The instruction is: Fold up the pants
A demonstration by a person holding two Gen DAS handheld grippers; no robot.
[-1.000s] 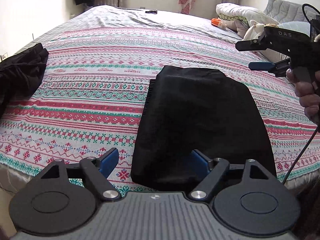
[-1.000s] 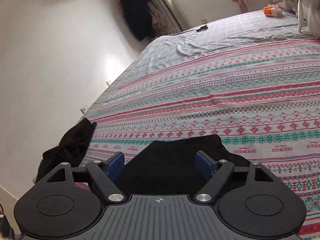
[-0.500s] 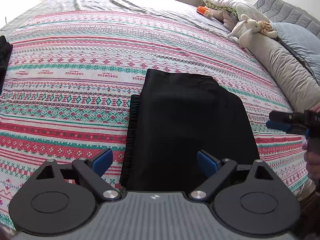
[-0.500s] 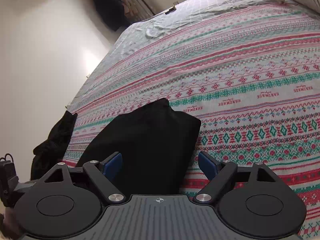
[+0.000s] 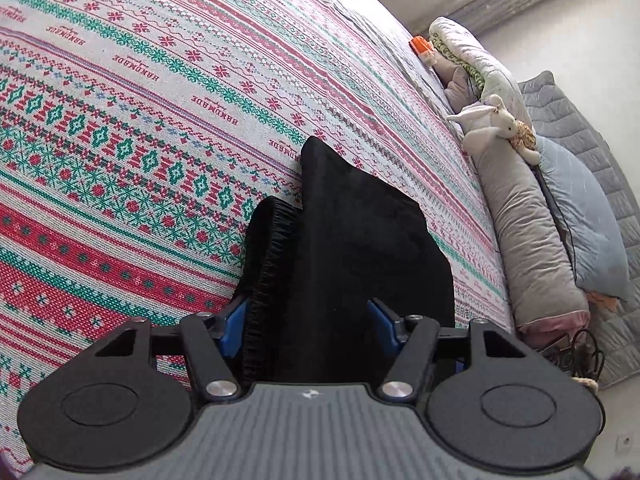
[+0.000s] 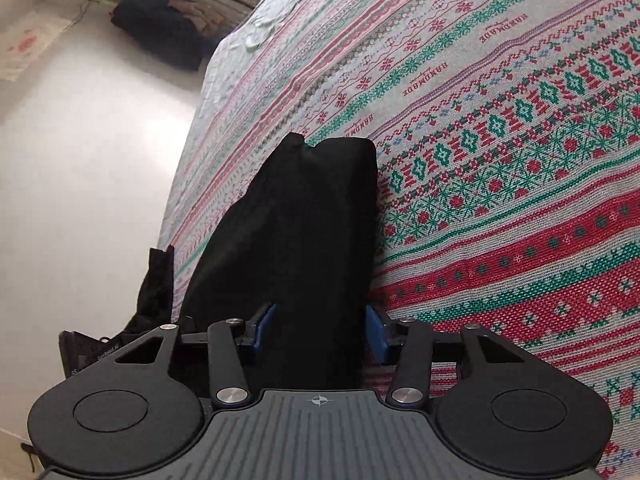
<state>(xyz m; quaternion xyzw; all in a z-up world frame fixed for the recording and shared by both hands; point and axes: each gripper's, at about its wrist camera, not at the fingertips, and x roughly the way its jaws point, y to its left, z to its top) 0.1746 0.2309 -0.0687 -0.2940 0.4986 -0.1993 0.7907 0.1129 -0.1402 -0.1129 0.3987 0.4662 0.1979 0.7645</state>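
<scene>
the black pants [image 5: 360,248] lie folded into a thick bundle near the edge of the bed [image 5: 120,128], on a knitted-look cover in red, green and white bands. they look soft and limp, light enough to lift with little effort, but layered, so the stack would likely slump or slide apart if only the top layer were taken. the ribbed elastic waistband [image 5: 272,280] shows along one side of the bundle; that gathered edge is thicker and probably gives the surest hold, together with the opposite folded edge.

the left gripper [image 5: 306,322] is down at the near end of the bundle, its blue fingers [image 5: 234,326] spread with the waistband side of the cloth lying between them, not yet pinched as far as i can judge. the right gripper [image 6: 318,330] is at the other near corner, its fingers [image 6: 376,334] also apart with a thick fold of cloth between them.

the bed cover looks slightly grippy, so the cloth should drag rather than glide. at the head of the bed sit a long grey bolster [image 5: 528,240], a blue pillow [image 5: 588,224] and a white stuffed rabbit [image 5: 492,124]. another dark garment [image 6: 156,288] hangs at the bed's edge beside a pale wall [image 6: 80,160].
</scene>
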